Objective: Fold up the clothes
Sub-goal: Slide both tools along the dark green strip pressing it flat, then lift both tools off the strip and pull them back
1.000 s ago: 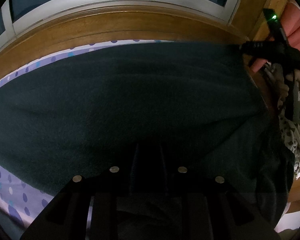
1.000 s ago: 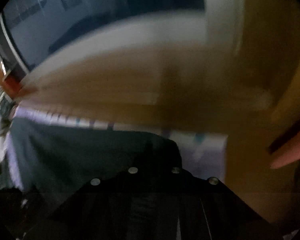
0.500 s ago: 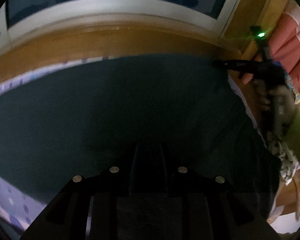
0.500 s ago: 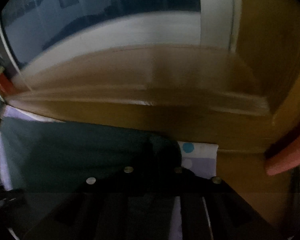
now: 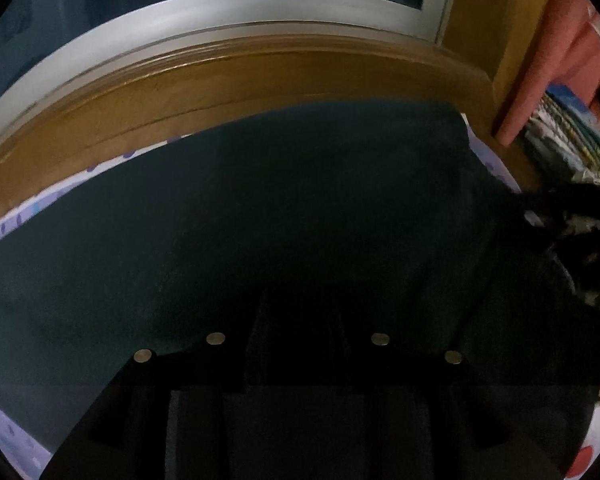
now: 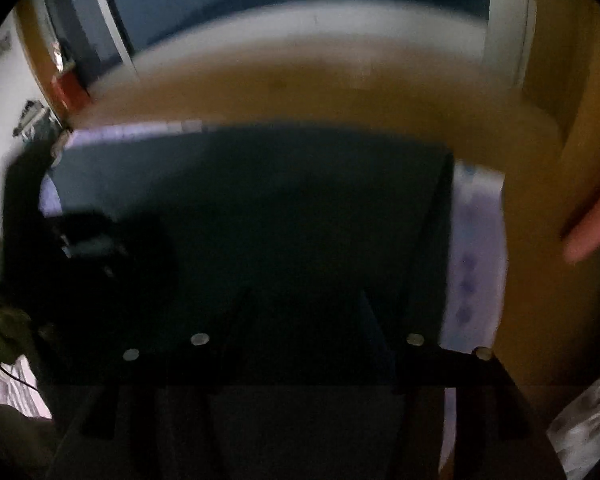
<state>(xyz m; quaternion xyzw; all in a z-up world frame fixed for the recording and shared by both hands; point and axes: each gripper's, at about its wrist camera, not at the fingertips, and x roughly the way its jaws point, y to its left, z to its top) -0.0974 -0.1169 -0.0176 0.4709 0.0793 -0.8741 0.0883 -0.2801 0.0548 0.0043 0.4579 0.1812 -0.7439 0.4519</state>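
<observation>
Presently: dark garment laid flat, both grips letting go

Item one, the dark teal garment (image 5: 300, 216): a large soft piece spread flat across the polka-dot lavender sheet (image 6: 476, 248), its far edge lying close to the wooden ledge (image 5: 260, 76) and its right edge straight, with a strip of sheet showing beyond it. Surface smooth, no loose sleeve or flap discernible in the dim light.

Item two, the left gripper (image 5: 298, 320): low over the near part of the garment, fingers narrowly parted and opening. Cloth lies between and under them; whether the pads still pinch it cannot be told against the dark fabric.

Item three, the right gripper (image 6: 306, 312): over the garment's right portion, nearer the ledge corner, jaws opening to a middling gap. Nothing appears pinched; the cloth lies beneath.

Surroundings, outward from the garment: window frame (image 5: 240, 12) above the ledge; pink curtain (image 5: 548, 60) and stacked books (image 5: 572, 140) off its right corner.

Step in hand, by judgement: releasing after a fold has been laid down. The next move likely calls for clearing both sets of fingers without dragging the layer, then picking fresh corners or edges for another fold.
</observation>
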